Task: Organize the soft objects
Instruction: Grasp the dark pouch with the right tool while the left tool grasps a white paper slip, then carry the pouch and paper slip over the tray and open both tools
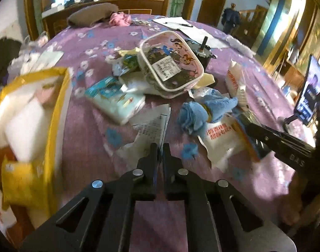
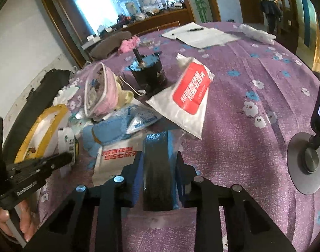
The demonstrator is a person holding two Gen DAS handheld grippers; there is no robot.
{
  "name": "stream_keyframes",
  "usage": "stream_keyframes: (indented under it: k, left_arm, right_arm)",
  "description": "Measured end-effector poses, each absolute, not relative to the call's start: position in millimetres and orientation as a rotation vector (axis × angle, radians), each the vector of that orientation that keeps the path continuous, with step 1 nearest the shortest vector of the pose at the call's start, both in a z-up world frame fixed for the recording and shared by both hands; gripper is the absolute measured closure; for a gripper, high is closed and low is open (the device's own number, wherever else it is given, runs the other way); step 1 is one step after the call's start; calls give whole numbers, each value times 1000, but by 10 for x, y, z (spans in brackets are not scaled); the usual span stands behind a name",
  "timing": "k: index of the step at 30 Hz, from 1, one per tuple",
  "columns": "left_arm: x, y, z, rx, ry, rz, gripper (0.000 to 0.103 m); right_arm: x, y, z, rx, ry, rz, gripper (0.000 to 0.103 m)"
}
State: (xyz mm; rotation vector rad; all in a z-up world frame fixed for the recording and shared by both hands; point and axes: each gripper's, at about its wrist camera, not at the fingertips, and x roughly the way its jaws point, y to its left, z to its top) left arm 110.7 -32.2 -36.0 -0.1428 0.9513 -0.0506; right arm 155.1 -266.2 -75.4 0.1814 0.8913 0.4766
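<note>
My left gripper (image 1: 160,147) is shut on a white printed plastic pack (image 1: 147,134), held above the purple cloth. It shows in the right wrist view (image 2: 63,157) still holding the white pack (image 2: 65,140). My right gripper (image 2: 159,153) is shut on a dark, blue-edged packet in clear wrap (image 2: 158,168); it also shows in the left wrist view (image 1: 254,130). A blue towel (image 1: 202,113) lies on white bags with red print (image 1: 220,138). A yellow box (image 1: 32,121) with white soft packs stands at the left.
A pink pouch (image 1: 170,63), a tissue pack (image 1: 116,98) and a black motor (image 2: 149,71) sit mid-table. Another red-label white bag (image 2: 187,94), papers with a pen (image 2: 197,33), a phone on a stand (image 2: 307,159) and a pink and brown cloth (image 1: 109,16) are around.
</note>
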Motion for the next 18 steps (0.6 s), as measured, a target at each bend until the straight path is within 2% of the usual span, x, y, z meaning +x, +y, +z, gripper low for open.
stream_keyframes:
  k: [8, 12, 18]
  left_arm:
    - [645, -54, -68, -361, 861, -114, 102]
    - [414, 189, 102, -480, 811, -138, 102]
    - [8, 662, 454, -569, 706, -96, 102]
  right_arm:
    - [1341, -2701, -619, 196, 774, 509, 78]
    - [1111, -2674, -571, 305, 757, 576, 78]
    - [864, -2087, -318, 351, 772, 780, 79]
